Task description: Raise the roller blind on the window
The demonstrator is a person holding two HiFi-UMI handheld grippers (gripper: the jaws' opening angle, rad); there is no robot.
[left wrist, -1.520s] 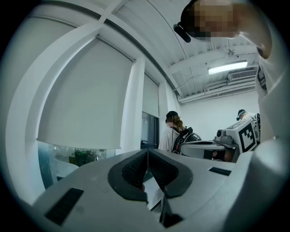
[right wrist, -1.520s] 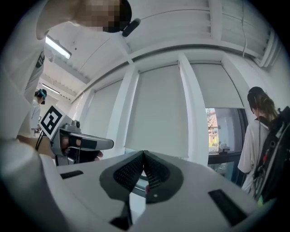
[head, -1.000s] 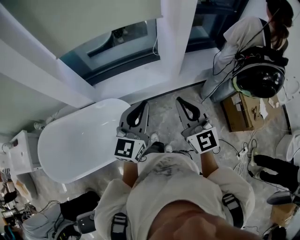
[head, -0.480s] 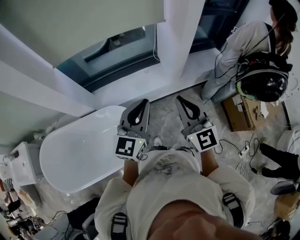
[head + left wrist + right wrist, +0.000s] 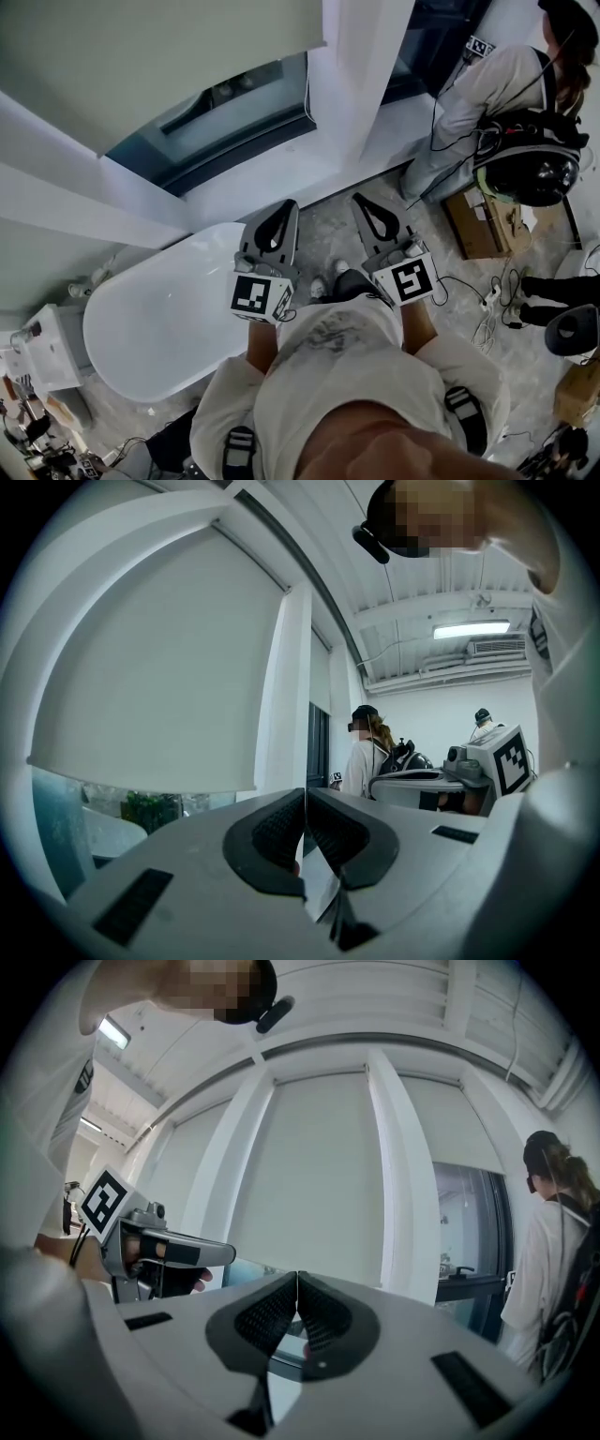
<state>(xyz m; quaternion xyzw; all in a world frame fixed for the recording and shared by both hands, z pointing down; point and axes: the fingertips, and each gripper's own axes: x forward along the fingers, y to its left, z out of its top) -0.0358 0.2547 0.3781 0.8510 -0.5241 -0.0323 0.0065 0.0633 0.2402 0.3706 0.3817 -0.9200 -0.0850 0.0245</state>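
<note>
**A:** Left gripper (image 5: 284, 208) and right gripper (image 5: 363, 201): what state are they in?

**B:** Both are clenched, pad against pad, with nothing between the jaws. This reads plainly in the left gripper view (image 5: 305, 803) and the right gripper view (image 5: 297, 1288). They are held side by side and level, aimed at the window (image 5: 234, 103), and well apart from it.

**A:** Where is the blind?

**B:** The blind (image 5: 159, 47) hangs ahead of the grippers and covers most of the pane. Its hem (image 5: 141, 775) stops above a strip of bare glass. Neither gripper touches it.

**A:** How will it handle?

**B:** It is probably light, limp fabric stiffened only by the hem bar. The sheet would likely crease or slip under the pads, so it is a poor place to pinch. A thin line at the blind's right edge, beside the pillar (image 5: 361, 66), may be its cord (image 5: 307, 86). If so, that is the place to take hold, between the pads, and pull steadily. A slim cord could slide through a loose grip.

**A:** And the containers?

**B:** The tub (image 5: 159, 300) stands below the window, left of the grippers, and nothing shows in it. A box (image 5: 478, 225) lies on the floor at the right, near a second person (image 5: 497, 84). Its contents cannot be made out.
</note>
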